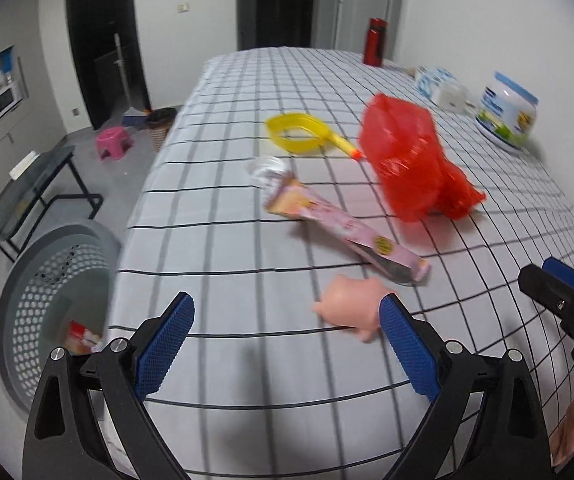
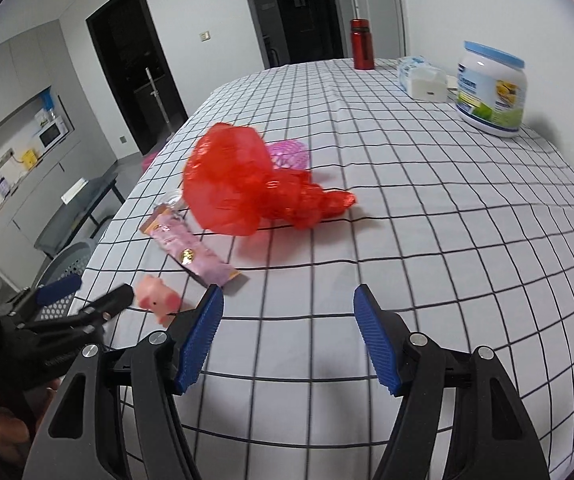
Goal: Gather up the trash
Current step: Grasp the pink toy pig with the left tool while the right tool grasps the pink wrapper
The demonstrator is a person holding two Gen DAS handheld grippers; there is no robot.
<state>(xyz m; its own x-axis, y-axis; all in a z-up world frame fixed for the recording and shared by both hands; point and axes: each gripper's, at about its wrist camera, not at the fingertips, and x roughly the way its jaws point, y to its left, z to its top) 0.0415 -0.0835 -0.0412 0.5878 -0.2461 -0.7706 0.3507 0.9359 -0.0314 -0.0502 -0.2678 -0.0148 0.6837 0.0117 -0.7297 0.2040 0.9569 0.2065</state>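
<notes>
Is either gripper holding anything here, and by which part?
Nothing is held: left gripper and right gripper are both open above the tablecloth.

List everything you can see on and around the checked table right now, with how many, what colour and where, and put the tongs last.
red plastic bag: one, red, crumpled, middle of the table
pink wrapper: one, pink, flat, nearer than the bag
pig toy: one, pink, near edge, by the left tongs
yellow scoop: one, yellow, beyond the wrapper
clear plastic scrap: one, clear, at the wrapper's far end
pink mesh item: one, pink, behind the bag
tub: one, white with blue lid, far right
tissue pack: one, white and blue, beside the tub
red bottle: one, far end
laundry basket: one, grey, on the floor, left of the table
pink stool: one, on the floor
left tongs: open, empty
right tongs: open, empty
</notes>
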